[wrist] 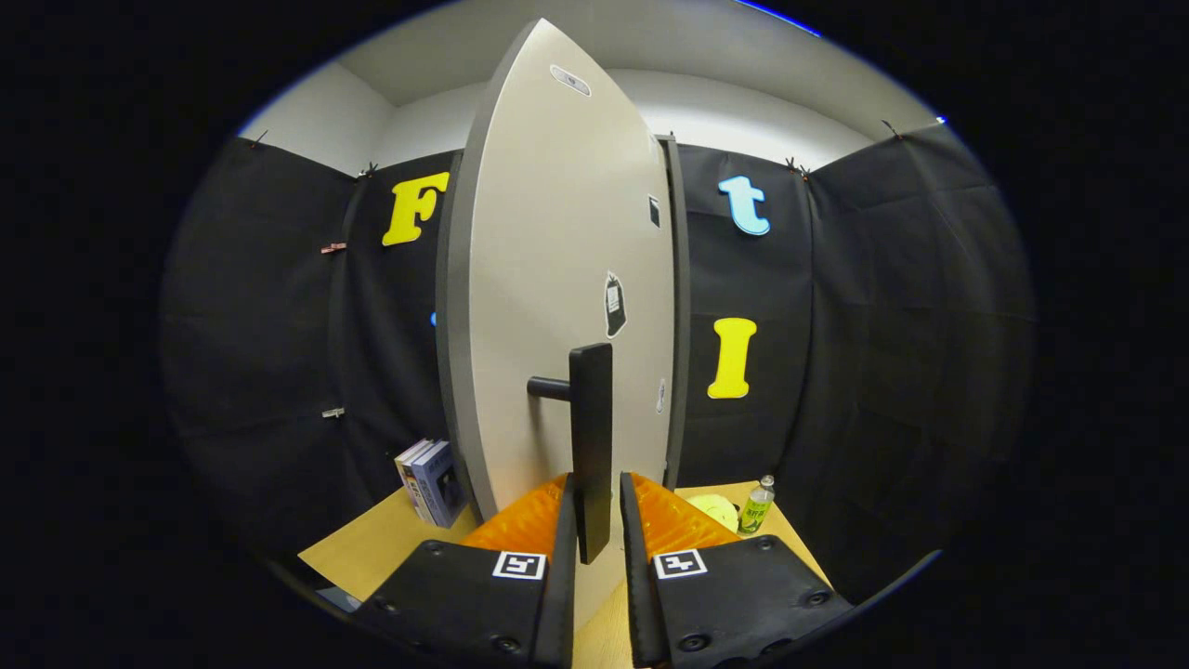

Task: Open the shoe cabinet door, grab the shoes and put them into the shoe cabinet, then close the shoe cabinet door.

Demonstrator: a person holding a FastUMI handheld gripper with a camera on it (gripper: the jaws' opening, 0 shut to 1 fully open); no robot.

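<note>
The shoe cabinet's pale door [557,279] stands tall right in front of me, its dark left edge swung toward me and its right side against the dark cabinet frame [681,307]. A black vertical bar handle [591,437] sticks out from the door on a short stub. My gripper [594,506] is shut on the lower end of this handle, one finger close on each side. I cannot see inside the cabinet.
The cabinet stands on a light wooden tabletop [372,548]. Some books [430,481] lean at the door's left foot. To the right of the cabinet are a small green bottle [755,506] and a pale yellow round object [713,509]. Black cloth walls enclose the booth.
</note>
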